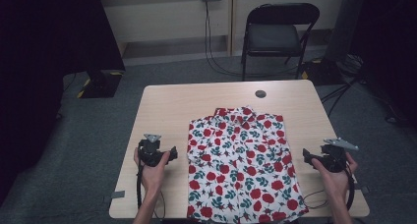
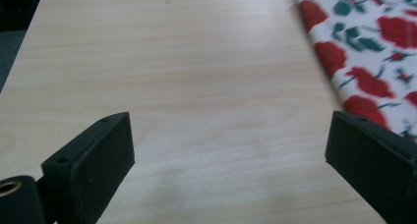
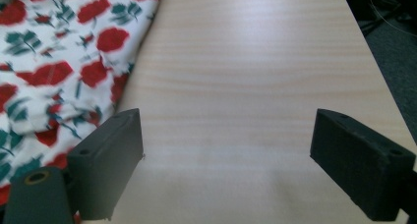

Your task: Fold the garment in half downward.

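Both wide-open, empty, the left hand-held gripper (image 1: 173,151) and right hand-held gripper (image 1: 306,155) are flanking the floral shirt (image 1: 241,165) between them, likely preparing to pinch its edges for folding.

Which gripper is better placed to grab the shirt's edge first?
Left, marginally. The left gripper sits open closer to the floral shirt; the right gripper, also open, has more bare table between it and the cloth.

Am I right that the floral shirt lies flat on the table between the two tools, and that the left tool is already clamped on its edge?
Not quite. The floral shirt does lie flat on the table between the tools, but the left tool is open over bare wood, apart from the shirt's edge. The left gripper view shows this.
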`<action>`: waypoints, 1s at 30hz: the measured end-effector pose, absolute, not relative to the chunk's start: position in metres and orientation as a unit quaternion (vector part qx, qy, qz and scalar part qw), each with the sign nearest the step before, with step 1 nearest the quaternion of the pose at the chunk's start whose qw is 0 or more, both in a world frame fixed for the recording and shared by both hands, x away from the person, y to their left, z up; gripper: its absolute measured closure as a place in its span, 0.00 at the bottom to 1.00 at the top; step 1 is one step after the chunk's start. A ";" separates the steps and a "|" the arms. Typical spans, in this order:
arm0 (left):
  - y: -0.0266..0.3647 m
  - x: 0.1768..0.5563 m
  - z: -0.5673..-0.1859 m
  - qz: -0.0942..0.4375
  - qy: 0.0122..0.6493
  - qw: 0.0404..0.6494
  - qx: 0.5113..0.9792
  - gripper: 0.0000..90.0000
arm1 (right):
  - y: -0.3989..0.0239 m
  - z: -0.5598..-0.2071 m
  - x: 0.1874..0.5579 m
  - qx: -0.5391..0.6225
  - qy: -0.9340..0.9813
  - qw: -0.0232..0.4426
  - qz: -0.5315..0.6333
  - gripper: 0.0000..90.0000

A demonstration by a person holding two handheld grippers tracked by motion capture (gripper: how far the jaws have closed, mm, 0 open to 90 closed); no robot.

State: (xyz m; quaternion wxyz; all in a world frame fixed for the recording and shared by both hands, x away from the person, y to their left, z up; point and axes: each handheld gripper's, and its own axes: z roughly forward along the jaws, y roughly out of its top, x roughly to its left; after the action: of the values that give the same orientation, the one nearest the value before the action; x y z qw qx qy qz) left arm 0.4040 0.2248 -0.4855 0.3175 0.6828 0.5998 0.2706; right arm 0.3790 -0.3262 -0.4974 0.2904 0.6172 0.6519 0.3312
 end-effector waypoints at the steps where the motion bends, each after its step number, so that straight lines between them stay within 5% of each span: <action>1: 0.222 0.404 -0.481 0.277 0.599 0.325 0.678 0.05 | -0.326 -0.495 0.381 0.615 0.651 0.292 0.336 0.13; 12: 0.197 0.409 -0.439 0.265 0.555 0.413 0.672 0.10 | -0.325 -0.464 0.408 0.602 0.641 0.261 0.398 0.14; 30: 0.178 0.482 -0.389 0.285 0.520 0.421 0.686 0.07 | -0.318 -0.414 0.467 0.586 0.638 0.259 0.428 0.07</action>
State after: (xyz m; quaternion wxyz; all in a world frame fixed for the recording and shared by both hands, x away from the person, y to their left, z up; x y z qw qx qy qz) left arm 0.4825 0.1777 -0.3887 0.4214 0.6861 0.5200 0.2851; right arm 0.4671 -0.3178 -0.4137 0.2587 0.5859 0.6376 0.4280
